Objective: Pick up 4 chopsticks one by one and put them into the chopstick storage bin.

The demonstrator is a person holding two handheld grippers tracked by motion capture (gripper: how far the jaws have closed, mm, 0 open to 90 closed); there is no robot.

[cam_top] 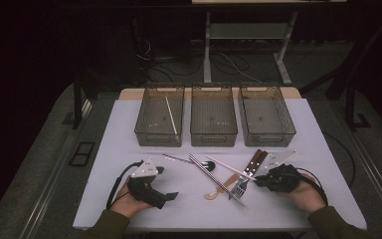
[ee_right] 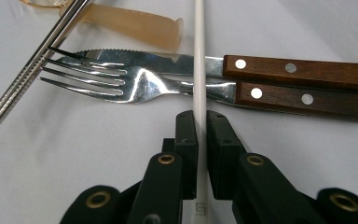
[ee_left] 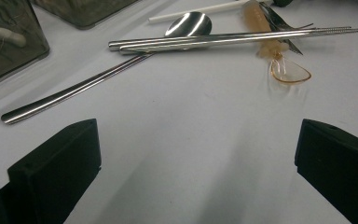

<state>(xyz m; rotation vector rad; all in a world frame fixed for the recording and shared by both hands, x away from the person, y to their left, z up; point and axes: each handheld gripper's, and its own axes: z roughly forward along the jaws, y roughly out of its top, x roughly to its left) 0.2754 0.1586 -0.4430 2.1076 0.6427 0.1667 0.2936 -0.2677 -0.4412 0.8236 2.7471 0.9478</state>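
White tablecloth is carrying scattered cutlery; the right gripper is pinching a thin white plastic chopstick lying across the wooden-handled steel fork, while the left gripper is waiting wide open and empty. Next probably comes lifting it straight up

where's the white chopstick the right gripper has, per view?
High view: white chopstick runs right of centre, from upper left down to the right gripper.
Left gripper view: its end at top centre, behind the spoon.
Right gripper view: vertical at centre, pinched between the jaws.
Shared landmark: the fork it crosses.
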